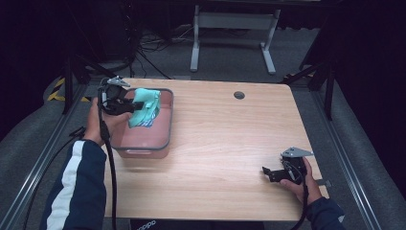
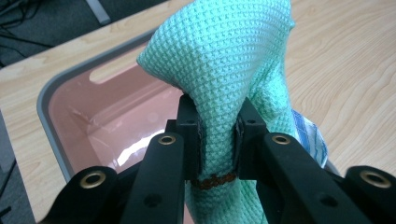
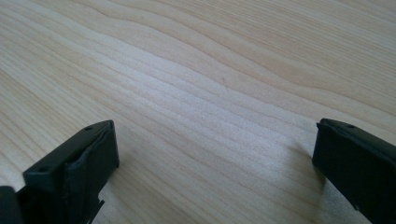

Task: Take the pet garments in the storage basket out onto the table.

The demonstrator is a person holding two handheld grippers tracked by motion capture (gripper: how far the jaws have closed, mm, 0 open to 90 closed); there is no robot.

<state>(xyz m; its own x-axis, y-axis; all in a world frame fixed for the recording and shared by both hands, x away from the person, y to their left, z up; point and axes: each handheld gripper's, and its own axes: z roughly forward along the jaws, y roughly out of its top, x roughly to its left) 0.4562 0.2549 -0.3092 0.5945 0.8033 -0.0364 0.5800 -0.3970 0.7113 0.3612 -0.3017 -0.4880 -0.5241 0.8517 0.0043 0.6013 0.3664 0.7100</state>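
Note:
A mint-green waffle-weave cloth [image 1: 145, 107] hangs over a pink bin with a grey rim [image 1: 166, 125] at the table's left. My left gripper [image 1: 131, 106] is shut on the cloth and holds it above the bin. In the left gripper view the cloth [image 2: 224, 60] is pinched between the two black jaws of that gripper [image 2: 217, 140], and the bin's pink inside [image 2: 107, 112] lies below. My right gripper [image 1: 266, 172] rests low near the table's front right corner, open, with bare wood between its fingers [image 3: 88, 158].
The wooden table [image 1: 230, 139] has a round cable hole [image 1: 239, 95] near its far edge. A white metal frame [image 1: 234, 28] stands on the floor behind the table. Dark curtains close in both sides.

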